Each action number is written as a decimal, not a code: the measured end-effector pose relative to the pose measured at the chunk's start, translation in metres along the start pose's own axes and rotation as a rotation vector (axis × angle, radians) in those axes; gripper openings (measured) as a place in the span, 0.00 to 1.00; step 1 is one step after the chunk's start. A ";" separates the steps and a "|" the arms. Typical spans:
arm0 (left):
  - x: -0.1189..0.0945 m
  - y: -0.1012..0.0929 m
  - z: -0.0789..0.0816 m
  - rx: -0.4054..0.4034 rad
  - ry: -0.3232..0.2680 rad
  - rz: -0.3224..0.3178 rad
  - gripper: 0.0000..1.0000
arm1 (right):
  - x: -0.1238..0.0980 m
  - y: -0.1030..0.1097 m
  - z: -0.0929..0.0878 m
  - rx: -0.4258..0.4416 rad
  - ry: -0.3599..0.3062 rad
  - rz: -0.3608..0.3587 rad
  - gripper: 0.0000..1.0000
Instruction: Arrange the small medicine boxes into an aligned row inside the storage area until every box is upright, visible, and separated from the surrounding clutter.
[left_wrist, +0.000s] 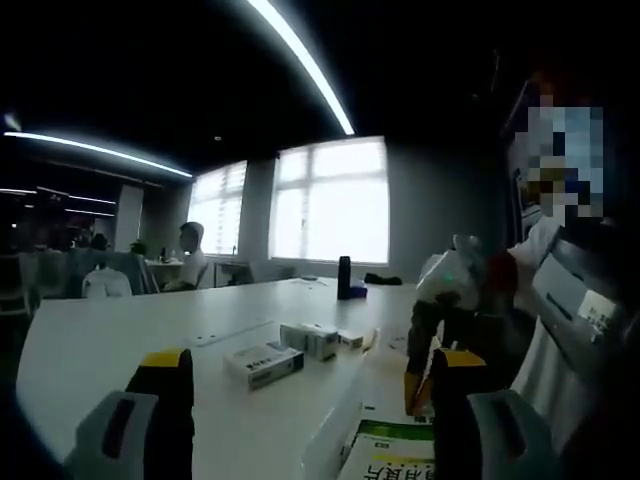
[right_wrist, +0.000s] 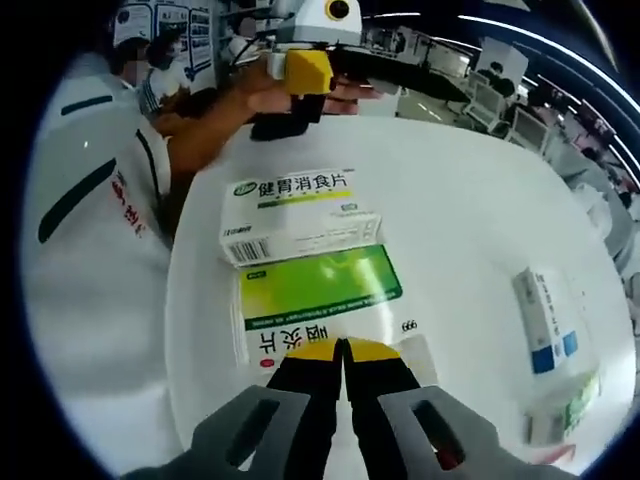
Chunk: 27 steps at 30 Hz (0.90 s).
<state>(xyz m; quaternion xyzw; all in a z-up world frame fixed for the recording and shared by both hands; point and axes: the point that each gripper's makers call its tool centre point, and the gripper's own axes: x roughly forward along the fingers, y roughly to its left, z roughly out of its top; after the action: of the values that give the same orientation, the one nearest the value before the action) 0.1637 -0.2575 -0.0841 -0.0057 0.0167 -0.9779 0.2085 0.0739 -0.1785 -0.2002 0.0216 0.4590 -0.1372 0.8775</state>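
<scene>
— Right gripper view: what has the right gripper (right_wrist: 343, 352) got?
— Nothing; its jaws are closed together over a green-and-white medicine box (right_wrist: 320, 300) lying flat on the white counter (right_wrist: 470, 220).
— The left gripper (left_wrist: 310, 385)?
— Wide apart, empty; small medicine boxes (left_wrist: 290, 352) lie ahead.

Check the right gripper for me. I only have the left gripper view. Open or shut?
Observer: Shut. The right gripper has its jaws together, tips at the near edge of a green-and-white box. I cannot tell if it pinches the box.
Operator: Anything stacked near that box?
Observer: A white box with a barcode lies flat just beyond it, touching it, not upright.
</scene>
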 end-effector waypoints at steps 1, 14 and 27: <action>0.000 0.000 0.000 0.001 0.000 0.000 0.99 | 0.000 -0.001 0.000 -0.010 0.003 -0.004 0.00; -0.001 0.000 0.001 0.001 -0.003 0.003 0.99 | 0.003 -0.038 0.013 0.148 -0.064 -0.059 0.26; -0.002 0.001 0.000 0.001 -0.002 0.006 0.99 | 0.013 -0.029 0.008 0.204 -0.046 -0.008 0.38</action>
<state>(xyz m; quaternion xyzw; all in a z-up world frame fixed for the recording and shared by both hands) 0.1656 -0.2577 -0.0838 -0.0067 0.0158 -0.9773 0.2113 0.0796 -0.2110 -0.2041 0.1060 0.4225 -0.1871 0.8805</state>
